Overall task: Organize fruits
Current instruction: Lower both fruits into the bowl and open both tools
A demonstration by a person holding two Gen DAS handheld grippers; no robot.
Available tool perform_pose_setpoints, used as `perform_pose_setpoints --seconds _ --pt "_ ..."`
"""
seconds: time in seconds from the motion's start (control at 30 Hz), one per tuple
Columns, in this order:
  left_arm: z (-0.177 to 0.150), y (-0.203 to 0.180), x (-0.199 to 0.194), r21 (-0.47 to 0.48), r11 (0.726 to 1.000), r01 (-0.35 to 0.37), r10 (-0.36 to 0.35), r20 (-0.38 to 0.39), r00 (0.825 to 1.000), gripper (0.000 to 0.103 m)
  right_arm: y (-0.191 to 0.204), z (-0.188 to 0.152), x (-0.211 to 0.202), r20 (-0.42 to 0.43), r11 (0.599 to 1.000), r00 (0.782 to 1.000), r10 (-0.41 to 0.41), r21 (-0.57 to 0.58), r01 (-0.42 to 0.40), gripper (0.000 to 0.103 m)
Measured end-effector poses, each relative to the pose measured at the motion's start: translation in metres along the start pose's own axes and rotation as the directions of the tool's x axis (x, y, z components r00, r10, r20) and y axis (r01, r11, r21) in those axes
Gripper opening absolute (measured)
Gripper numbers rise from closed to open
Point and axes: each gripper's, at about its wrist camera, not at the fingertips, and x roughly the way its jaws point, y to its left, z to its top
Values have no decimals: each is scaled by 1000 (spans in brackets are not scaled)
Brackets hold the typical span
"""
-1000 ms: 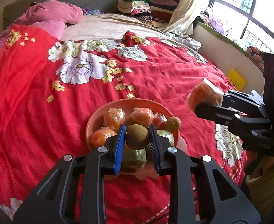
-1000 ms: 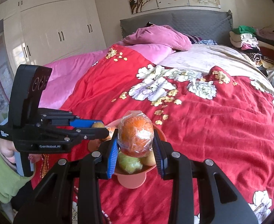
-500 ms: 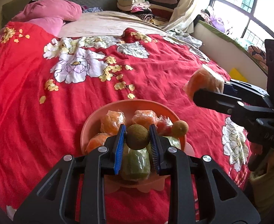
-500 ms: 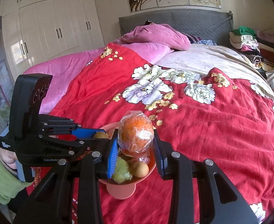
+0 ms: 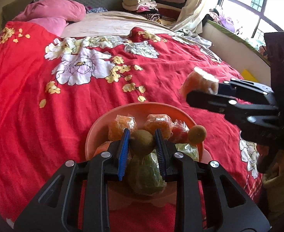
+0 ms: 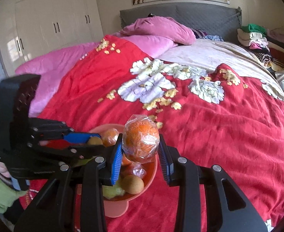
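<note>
An orange-pink bowl (image 5: 142,108) sits on the red floral bedspread, holding several wrapped oranges (image 5: 122,125), a green wrapped fruit (image 5: 145,172) and a brown kiwi (image 5: 197,134). My left gripper (image 5: 142,147) is shut on a brown kiwi (image 5: 142,142) held just above the bowl's near side. My right gripper (image 6: 141,150) is shut on a plastic-wrapped orange (image 6: 141,140), held above the bowl (image 6: 151,172); it also shows at the right of the left wrist view (image 5: 200,89). The left gripper shows in the right wrist view (image 6: 91,141).
The bowl is near the bed's foot edge. The red bedspread (image 5: 83,96) spreads beyond it. Pink pillows (image 6: 161,29) and a grey headboard (image 6: 200,15) lie far back, folded clothes (image 5: 142,2) at the back right, a window ledge (image 5: 238,44) on the right.
Both grippers have moved closer over the bowl, each still holding its fruit. The bowl now lies lower and nearer in both views.
</note>
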Motion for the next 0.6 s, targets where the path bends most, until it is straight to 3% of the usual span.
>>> perform_pose_setpoints --seconds 0.6 --pt "-5 -2 0 -2 1000 13 -13 6 1000 26 -4 -12 25 -63 1000 998 -17 8 17 33"
